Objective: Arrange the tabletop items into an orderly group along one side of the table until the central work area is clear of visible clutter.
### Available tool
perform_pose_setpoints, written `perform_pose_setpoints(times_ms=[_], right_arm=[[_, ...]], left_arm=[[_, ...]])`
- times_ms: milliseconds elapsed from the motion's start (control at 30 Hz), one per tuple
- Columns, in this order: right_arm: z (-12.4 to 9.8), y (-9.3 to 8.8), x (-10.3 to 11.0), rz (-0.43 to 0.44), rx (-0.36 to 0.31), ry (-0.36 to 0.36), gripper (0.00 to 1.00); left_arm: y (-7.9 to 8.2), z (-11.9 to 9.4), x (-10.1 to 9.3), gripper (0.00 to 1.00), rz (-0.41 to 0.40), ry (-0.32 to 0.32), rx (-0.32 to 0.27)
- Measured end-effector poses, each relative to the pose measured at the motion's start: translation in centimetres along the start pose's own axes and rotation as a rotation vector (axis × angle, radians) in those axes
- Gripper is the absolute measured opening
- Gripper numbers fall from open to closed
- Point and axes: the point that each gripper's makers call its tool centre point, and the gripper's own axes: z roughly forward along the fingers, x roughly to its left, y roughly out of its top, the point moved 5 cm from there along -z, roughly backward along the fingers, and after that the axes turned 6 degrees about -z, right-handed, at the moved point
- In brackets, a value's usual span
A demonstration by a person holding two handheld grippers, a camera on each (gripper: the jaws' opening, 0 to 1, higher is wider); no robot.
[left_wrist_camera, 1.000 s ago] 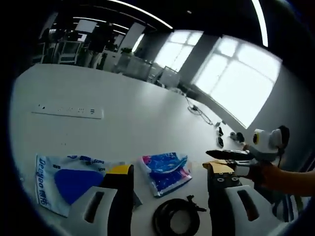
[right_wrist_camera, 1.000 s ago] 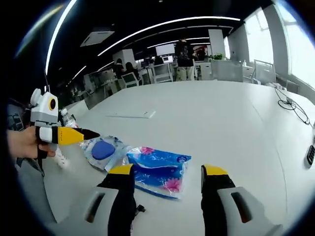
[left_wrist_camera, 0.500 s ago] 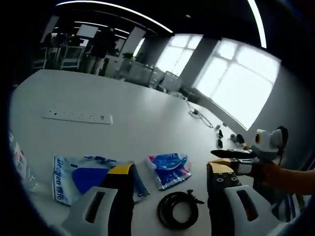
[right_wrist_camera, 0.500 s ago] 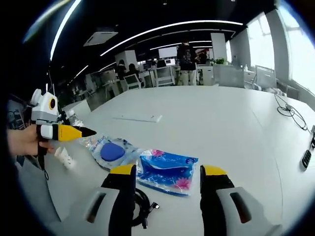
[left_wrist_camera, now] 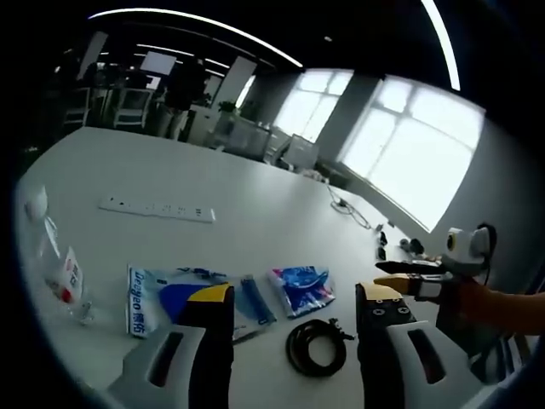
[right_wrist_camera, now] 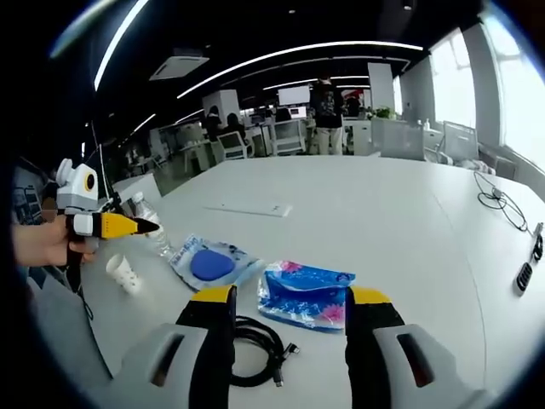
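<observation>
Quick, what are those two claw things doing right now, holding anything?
Left gripper: open, holding nothing, above the table.
Right gripper: open, holding nothing.

A clear plastic packet with a blue pad inside (left_wrist_camera: 174, 294) lies on the white table (left_wrist_camera: 255, 213), its edge at nine o'clock carrying blue lettering that reads roughly "Deqgeo," running sideways in the left gripper view. The red-and-white label on the water bottle (left_wrist_camera: 53, 264), at nine o'clock of the packet, is too small to read, as is the print on the blue floral tissue pack (left_wrist_camera: 302, 288).
</observation>
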Motion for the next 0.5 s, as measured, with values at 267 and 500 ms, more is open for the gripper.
perform_pose_setpoints(times_ms=[267, 500], right_arm=[[-1.5, 0.8, 1.4, 0.003, -0.022, -0.021, 0.49], [-2.7, 1.6, 2.3, -0.007, -0.043, -0.042, 0.49]], left_arm=[[0.9, -3.2, 0.8, 0.54, 0.008, 0.014, -0.03], [1.5, -5.2, 1.1, 0.54, 0.016, 0.016, -0.052]])
